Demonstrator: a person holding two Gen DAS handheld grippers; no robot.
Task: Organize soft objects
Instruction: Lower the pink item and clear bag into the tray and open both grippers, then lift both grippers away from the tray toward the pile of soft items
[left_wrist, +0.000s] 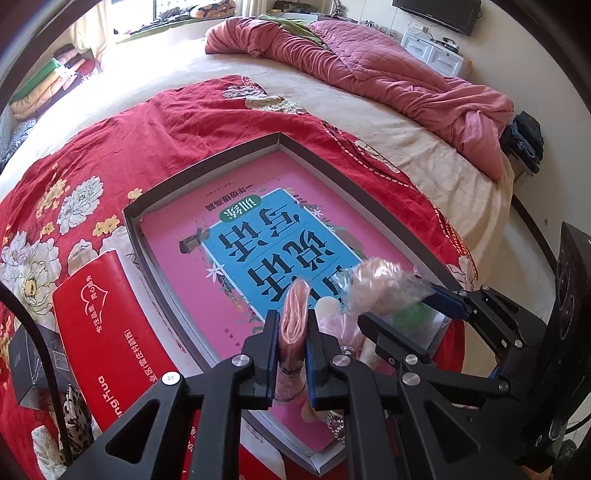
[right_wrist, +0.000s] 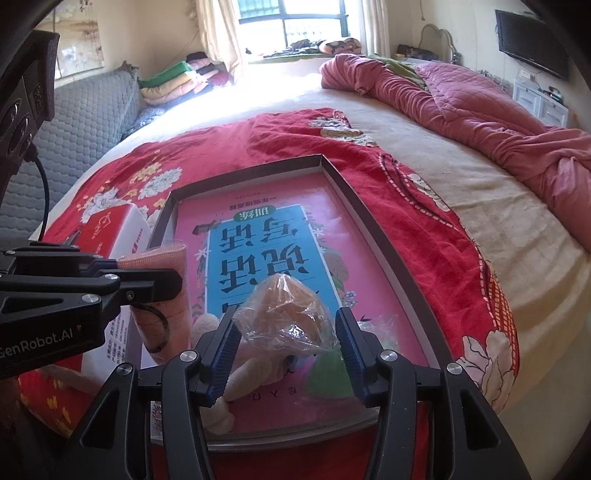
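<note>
Left gripper, lower centre, fingers pinching a folded pink cloth upright over the shallow tray on the red bedspread; right gripper fingers spread, plastic-wrapped bundle between them, contact with the pads unclear

A folded pink cloth is clamped upright between the closed jaws of the left gripper, above a shallow tray. The tray is lined with a pink book and is set on a red flowered bedspread. To the right, a clear-wrapped bundle is seen at the right gripper. A red box lies beside the tray's left wall.
</note>
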